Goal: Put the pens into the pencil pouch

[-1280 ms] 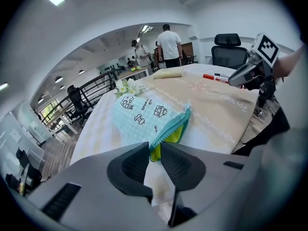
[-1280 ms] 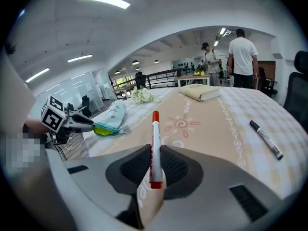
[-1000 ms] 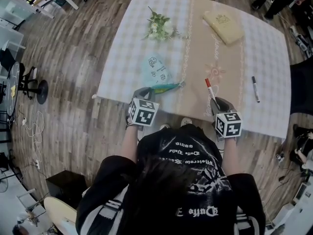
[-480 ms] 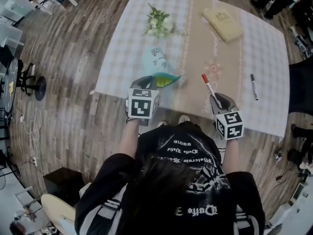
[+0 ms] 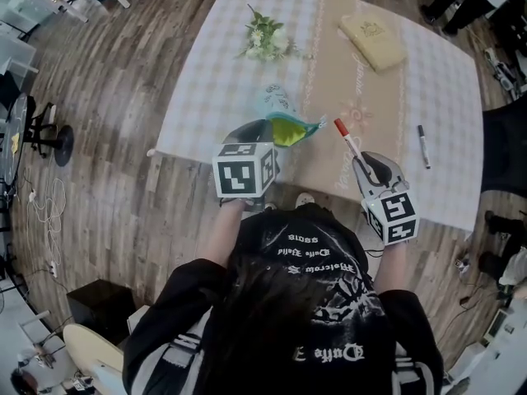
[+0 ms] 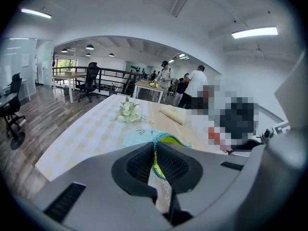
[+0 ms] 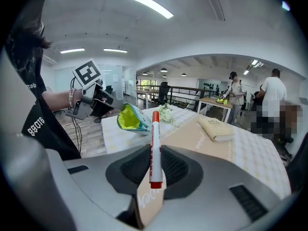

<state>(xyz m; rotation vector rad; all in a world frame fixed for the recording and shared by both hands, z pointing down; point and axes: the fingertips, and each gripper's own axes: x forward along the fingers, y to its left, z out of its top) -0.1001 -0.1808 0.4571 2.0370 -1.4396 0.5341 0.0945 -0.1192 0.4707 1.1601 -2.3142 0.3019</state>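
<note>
- left gripper (image 5: 262,132): jaws nearly together, pinched on the rim of the pencil pouch (image 5: 288,127). The left gripper view shows the teal-and-yellow edge clamped between the pads.
- the pouch hangs from that pinch above the near part of the table (image 5: 206,97). Its mouth gapes and the yellow-green lining shows.
- right gripper (image 5: 368,165): narrow grip on the red pen (image 5: 347,141), caught near its rear end. Most of the barrel sticks out ahead of the jaws, red-capped tip leading.
- key relation: in the head view the pouch mouth lies left of the pen tip and just beside it. The pen's long axis runs from the right gripper up and to the left, towards the mouth's right corner.
- in the right gripper view the opening sits left of the barrel and faces us. We judge the tip is not inside yet.
- the next move likely needs the pen swung left to line up with the opening, then fed in along its own axis. The risk is catching the rim.
- black pen (image 5: 422,146): flat on the table right of the right gripper and apart from it, so the right hand is nearer.
- flowers (image 5: 265,39) and book (image 5: 372,43) sit on the far side, out of the way.
</note>
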